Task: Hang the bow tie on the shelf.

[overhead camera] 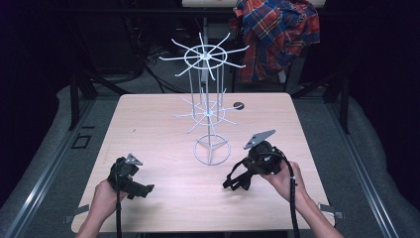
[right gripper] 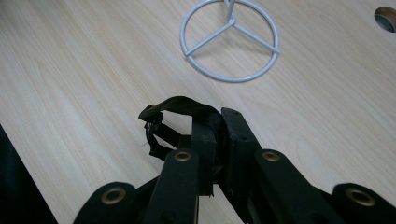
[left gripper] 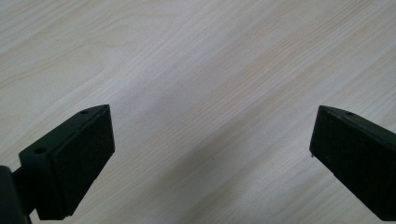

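High view: a white wire rack stands mid-worktop; the left hand-held gripper near left, the right hand-held gripper near right.

Left gripper view: jaws wide apart over bare wood.

Right gripper view: jaws clamped on a black strap, near the rack's ring base.

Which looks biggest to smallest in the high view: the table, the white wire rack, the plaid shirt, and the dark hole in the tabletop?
1. Table
2. White wire rack and plaid shirt: alike in spread, and the shirt is farther back, so unranked
3. Dark hole
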{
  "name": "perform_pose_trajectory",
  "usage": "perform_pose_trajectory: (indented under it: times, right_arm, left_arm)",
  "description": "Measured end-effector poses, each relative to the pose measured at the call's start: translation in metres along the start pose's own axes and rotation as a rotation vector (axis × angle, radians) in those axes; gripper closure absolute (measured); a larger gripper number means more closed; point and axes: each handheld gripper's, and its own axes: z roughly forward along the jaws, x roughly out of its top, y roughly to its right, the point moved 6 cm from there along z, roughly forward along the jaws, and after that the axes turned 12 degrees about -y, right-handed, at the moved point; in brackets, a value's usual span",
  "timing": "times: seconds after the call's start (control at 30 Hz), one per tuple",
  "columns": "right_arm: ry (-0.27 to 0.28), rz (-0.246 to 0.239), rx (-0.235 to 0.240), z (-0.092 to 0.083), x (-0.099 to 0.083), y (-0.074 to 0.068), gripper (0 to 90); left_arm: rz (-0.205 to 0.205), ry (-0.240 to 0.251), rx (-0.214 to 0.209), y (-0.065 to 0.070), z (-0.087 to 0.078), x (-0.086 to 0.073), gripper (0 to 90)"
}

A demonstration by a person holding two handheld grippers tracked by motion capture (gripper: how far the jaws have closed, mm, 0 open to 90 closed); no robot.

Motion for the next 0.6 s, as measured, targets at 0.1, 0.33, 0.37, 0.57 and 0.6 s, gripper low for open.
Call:
perform_pose_trajectory:
  times: [0.1, 0.33, 0.37, 0.57, 0.6]
  right_arm:
    - [0.004, 0.006, -0.005, -0.0028, -0.0006, 0.0022, 84.6]
    - [0.0, 0.004, -0.013, -0.0044, -0.0016, 0.0055, 84.8]
    - [0.001, 0.006, -0.014, -0.0045, -0.0014, 0.0056, 84.9]
    - [0.011, 0.011, -0.023, -0.0089, -0.0009, 0.0074, 85.1]
    - [0.008, 0.014, -0.021, -0.0094, -0.0008, 0.008, 85.1]
  left_arm:
    - [0.0, 0.0, 0.001, -0.0001, 0.0, -0.0001, 0.0]
    - [-0.001, 0.003, -0.001, 0.0007, -0.0003, 0.0004, 0.0]
    - [0.0, 0.002, -0.001, 0.0008, -0.0006, 0.0003, 0.0]
    - [0.002, -0.005, -0.004, 0.0013, -0.0008, 0.0002, 0.0]
    - [0.003, -0.005, -0.003, 0.0014, -0.0008, 0.0003, 0.0]
